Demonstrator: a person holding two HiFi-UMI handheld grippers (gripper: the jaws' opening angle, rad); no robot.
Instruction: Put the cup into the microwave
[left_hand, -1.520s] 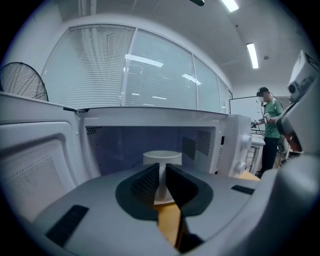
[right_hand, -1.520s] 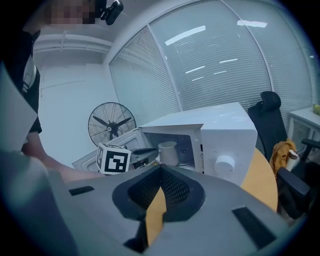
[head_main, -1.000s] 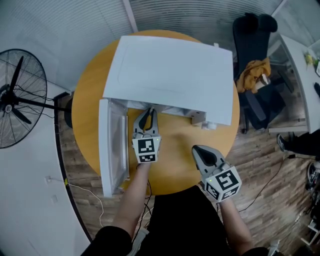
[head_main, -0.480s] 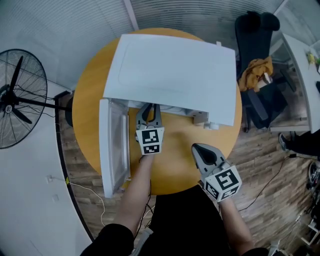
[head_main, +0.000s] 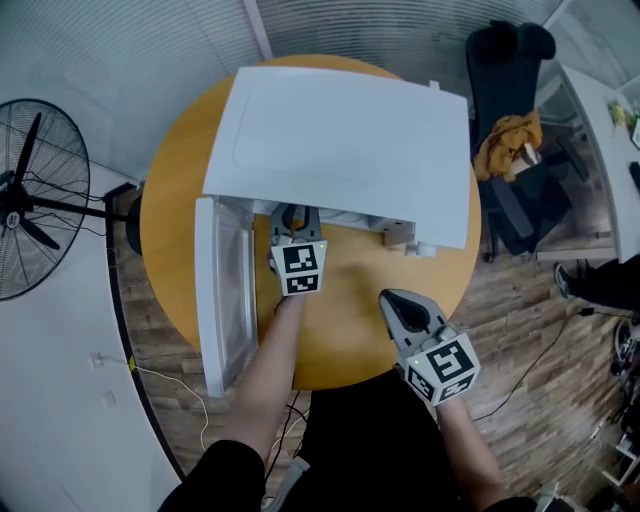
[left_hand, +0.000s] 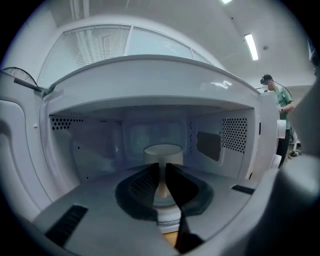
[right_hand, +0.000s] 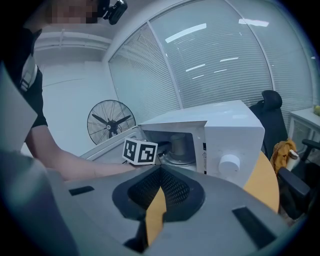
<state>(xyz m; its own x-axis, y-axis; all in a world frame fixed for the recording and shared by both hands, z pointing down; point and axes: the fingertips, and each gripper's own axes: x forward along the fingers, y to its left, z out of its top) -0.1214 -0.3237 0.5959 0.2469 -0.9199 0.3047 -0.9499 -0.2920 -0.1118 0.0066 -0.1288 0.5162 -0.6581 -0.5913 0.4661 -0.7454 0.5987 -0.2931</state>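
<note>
Cup is inside the open microwave, grasped between the left tool's narrowly parted jaws. Right tool is clenched and empty, above the surface.

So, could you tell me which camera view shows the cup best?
The left gripper view: the cup is centred and close inside the microwave, its rim clear above the left gripper shut on it. The right gripper view shows it small, side-on, in the cavity. The head view shows barely a sliver under the microwave's top.
</note>
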